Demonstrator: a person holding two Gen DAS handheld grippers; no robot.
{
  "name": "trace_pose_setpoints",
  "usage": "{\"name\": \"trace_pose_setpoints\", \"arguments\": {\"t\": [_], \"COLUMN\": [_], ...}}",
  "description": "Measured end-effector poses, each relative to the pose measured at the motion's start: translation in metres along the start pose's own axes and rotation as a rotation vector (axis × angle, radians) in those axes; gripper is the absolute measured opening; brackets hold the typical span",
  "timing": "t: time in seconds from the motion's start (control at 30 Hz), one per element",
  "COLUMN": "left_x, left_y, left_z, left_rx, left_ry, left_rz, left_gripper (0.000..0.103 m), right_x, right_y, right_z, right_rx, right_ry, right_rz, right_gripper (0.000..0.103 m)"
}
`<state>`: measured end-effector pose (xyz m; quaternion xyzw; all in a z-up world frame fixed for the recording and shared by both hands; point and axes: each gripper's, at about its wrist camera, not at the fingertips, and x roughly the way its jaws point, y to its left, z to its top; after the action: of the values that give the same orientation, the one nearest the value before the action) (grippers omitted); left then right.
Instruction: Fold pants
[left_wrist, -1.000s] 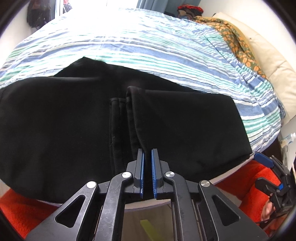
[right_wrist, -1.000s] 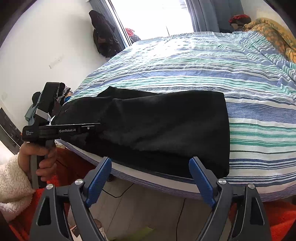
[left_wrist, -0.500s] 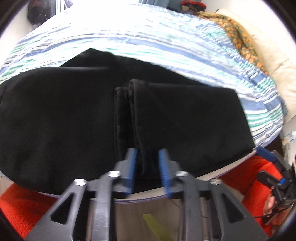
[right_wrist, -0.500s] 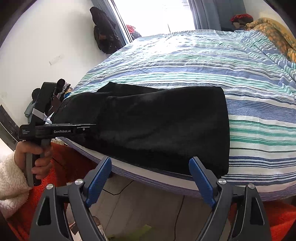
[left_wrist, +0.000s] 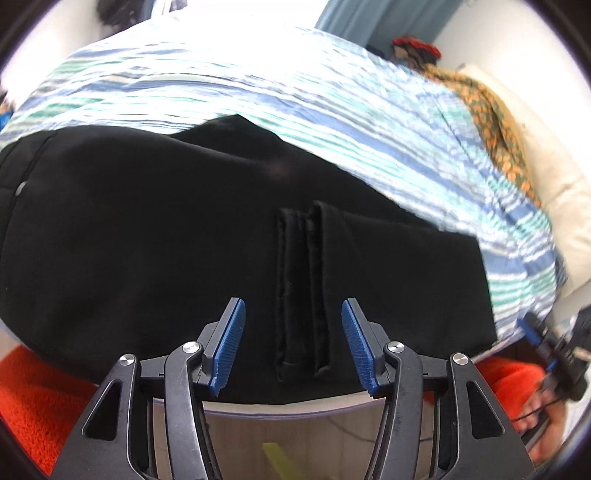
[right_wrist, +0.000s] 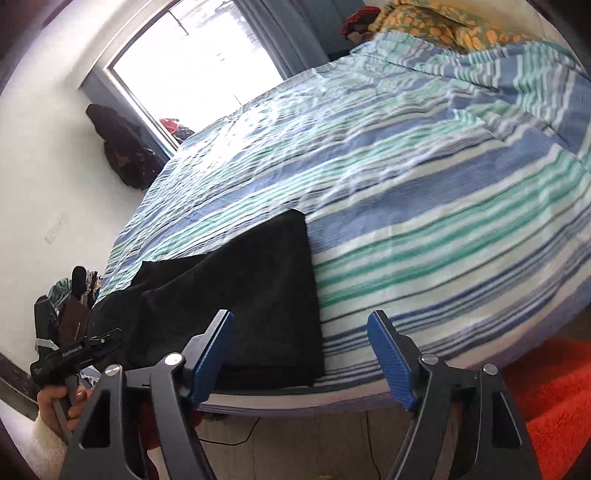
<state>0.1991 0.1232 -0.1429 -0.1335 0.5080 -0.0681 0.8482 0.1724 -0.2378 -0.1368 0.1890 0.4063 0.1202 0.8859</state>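
Black pants (left_wrist: 155, 236) lie folded on the near edge of the striped bed (left_wrist: 258, 92). The two leg cuffs (left_wrist: 303, 295) lie side by side on top of the upper part, ending near the bed edge. My left gripper (left_wrist: 293, 347) is open and empty, its blue pads on either side of the cuffs, just short of them. My right gripper (right_wrist: 301, 358) is open and empty, off the bed edge near the folded right end of the pants (right_wrist: 258, 295). The left gripper also shows in the right wrist view (right_wrist: 74, 350).
An orange patterned blanket (left_wrist: 491, 122) and a cream pillow (left_wrist: 554, 177) lie at the bed's far right. An orange-red rug (right_wrist: 554, 398) covers the floor by the bed. Dark clothes (right_wrist: 125, 151) hang on the wall beside the window (right_wrist: 192, 62).
My left gripper has opened and let go of the cuffs, which now lie on the pants. My right gripper has tilted and swung right along the bed edge.
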Motion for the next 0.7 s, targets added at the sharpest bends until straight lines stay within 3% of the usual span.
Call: {"name": "trace_pose_setpoints", "arguments": {"t": [0.1,0.2,0.23,0.33,0.5,0.57,0.7], "left_x": [0.013,0.018,0.018,0.015,0.021,0.021,0.02], "left_y": [-0.007,-0.011,-0.011,-0.008,-0.008,-0.007,-0.005], "left_z": [-0.004,-0.007,-0.006,-0.006,-0.005,-0.007,-0.012], "left_rx": [0.06,0.086,0.092,0.085,0.07,0.079,0.095], "left_ry": [0.046,0.055,0.054,0.051,0.051,0.05,0.041], "left_rz": [0.052,0.082,0.084,0.07,0.059,0.062,0.062], "left_gripper": [0.056,0.056,0.056,0.056,0.057,0.058,0.058], "right_x": [0.017,0.069,0.081,0.068,0.063,0.084,0.146], "right_y": [0.034,0.032,0.025,0.023,0.036,0.032,0.007], "right_z": [0.003,-0.013,-0.019,-0.003,0.06,0.073,0.062], "right_rx": [-0.153,-0.181,-0.163,-0.117,-0.106,-0.056,0.005], "right_ry": [0.011,0.232,0.283,0.224,0.111,0.143,0.331], "right_rz": [0.06,0.003,-0.023,0.003,0.024,0.037,-0.039], "right_gripper": [0.053,0.05,0.043,0.039,0.039,0.039,0.04]}}
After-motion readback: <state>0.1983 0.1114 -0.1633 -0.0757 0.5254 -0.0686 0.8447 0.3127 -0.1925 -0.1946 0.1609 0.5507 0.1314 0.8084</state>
